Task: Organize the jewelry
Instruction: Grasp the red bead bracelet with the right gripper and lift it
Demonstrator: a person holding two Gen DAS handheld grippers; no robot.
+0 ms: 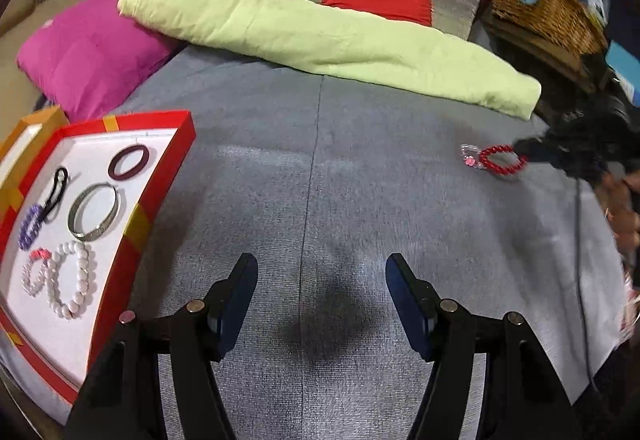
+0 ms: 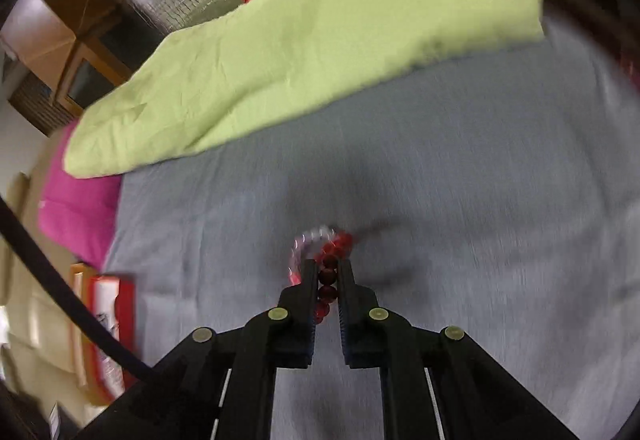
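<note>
The right gripper [image 2: 329,268] is closed on the red bead bracelet [image 2: 327,280] – the beads sit between its pads, on the grey bedcover [image 1: 360,200]. A clear bead bracelet [image 1: 470,156] touches it. The left gripper [image 1: 322,280] hangs open and empty, well apart. The red tray [image 1: 160,168] with other bracelets lies far left – nothing between.

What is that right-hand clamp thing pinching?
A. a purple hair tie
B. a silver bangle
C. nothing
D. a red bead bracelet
D: the right gripper has its fingers closed on the red bead bracelet over the grey bed cover.
</note>
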